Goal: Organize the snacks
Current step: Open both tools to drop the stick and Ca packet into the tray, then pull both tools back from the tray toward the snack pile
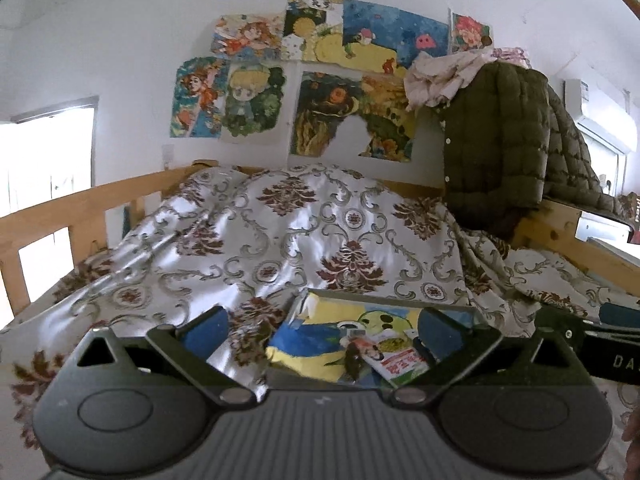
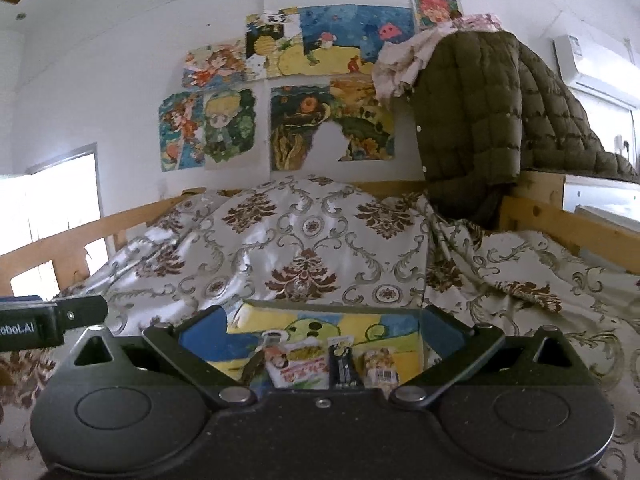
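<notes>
While both tools, left point(image 1: 320, 330) and right point(image 2: 322, 328), gape empty, their bodies hide the snack packets' point(image 2: 332, 364) lower ends.

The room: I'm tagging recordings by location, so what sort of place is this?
Most likely a bedroom: a wooden-framed bed covered with a damask-patterned bedspread, cartoon paintings taped to the wall, and a green quilted jacket draped over the frame.

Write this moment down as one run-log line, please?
left gripper: open, empty | right gripper: open, empty | three small snack packets: side by side on yellow-and-blue painted board | board: on patterned bedspread
</notes>
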`<move>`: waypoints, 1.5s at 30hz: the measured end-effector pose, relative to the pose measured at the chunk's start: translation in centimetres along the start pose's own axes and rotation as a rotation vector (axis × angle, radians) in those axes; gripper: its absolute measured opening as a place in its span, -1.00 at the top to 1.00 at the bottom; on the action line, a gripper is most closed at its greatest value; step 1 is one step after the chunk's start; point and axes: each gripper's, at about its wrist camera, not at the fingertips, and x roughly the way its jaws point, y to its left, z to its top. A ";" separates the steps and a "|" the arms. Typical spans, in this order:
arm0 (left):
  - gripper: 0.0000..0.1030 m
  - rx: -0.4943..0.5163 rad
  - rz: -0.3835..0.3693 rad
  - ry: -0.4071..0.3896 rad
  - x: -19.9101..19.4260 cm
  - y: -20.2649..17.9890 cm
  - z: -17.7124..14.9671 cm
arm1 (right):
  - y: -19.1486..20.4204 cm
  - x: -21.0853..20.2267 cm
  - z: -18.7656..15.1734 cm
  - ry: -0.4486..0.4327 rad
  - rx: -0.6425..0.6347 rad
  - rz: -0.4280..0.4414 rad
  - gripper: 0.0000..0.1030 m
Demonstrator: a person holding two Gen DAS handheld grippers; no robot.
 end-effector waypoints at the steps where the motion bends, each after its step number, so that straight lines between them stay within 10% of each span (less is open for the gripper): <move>1: -1.00 -0.001 0.006 0.001 -0.6 0.3 -0.2 | 0.2 -0.7 -0.2 -0.001 -0.004 -0.002 -0.99; 20: -1.00 0.034 0.098 0.116 -7.1 4.1 -5.9 | 3.1 -7.0 -5.4 0.184 0.011 -0.048 -0.99; 45: -1.00 0.073 0.180 0.295 -4.9 4.1 -8.0 | 4.7 -5.4 -9.4 0.415 -0.030 -0.049 -0.99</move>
